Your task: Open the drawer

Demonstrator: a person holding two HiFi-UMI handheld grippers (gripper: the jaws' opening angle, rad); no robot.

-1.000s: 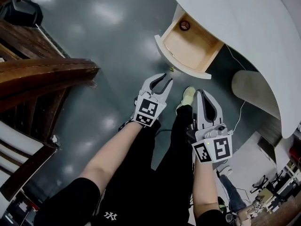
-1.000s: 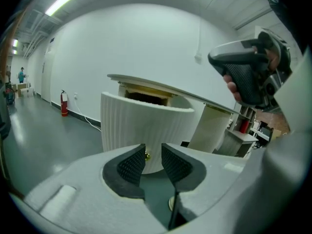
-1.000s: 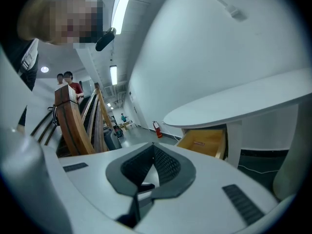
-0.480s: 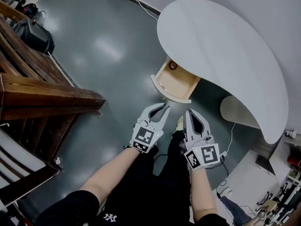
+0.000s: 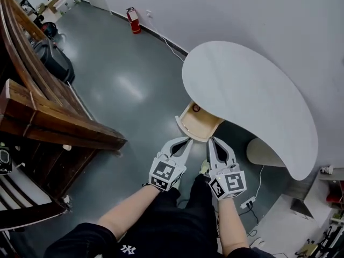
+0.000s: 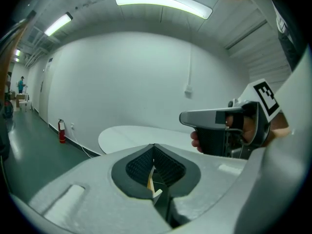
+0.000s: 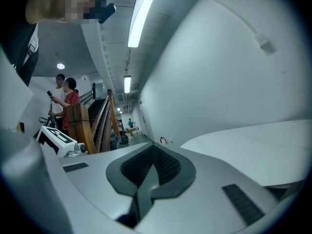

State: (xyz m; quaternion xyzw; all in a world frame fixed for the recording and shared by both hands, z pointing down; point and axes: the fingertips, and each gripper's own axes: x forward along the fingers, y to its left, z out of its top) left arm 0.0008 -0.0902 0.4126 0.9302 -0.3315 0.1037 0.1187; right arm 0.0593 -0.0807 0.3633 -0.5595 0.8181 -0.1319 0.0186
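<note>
The wooden drawer (image 5: 194, 123) stands pulled out from under the white kidney-shaped table (image 5: 247, 95), with a small round thing (image 5: 196, 108) lying at its back. In the head view both grippers hover side by side just short of the drawer's front, touching nothing. My left gripper (image 5: 186, 142) has just been closing its jaws and is now shut with nothing between them; its pads (image 6: 165, 167) meet in the left gripper view. My right gripper (image 5: 212, 141) is shut and empty too, its pads (image 7: 163, 167) pressed together. The left gripper view also catches the right gripper (image 6: 222, 130) in its hand.
A dark wooden staircase rail (image 5: 59, 125) fills the left. A red fire extinguisher (image 5: 133, 20) stands by the far wall, with a cable along the floor. A power strip (image 5: 248, 202) lies at the right. Two people (image 7: 66, 99) stand beyond the stairs.
Both grippers have risen and drawn away from the open drawer. The left jaws went from wide open to shut. The view now takes in the whole table.
</note>
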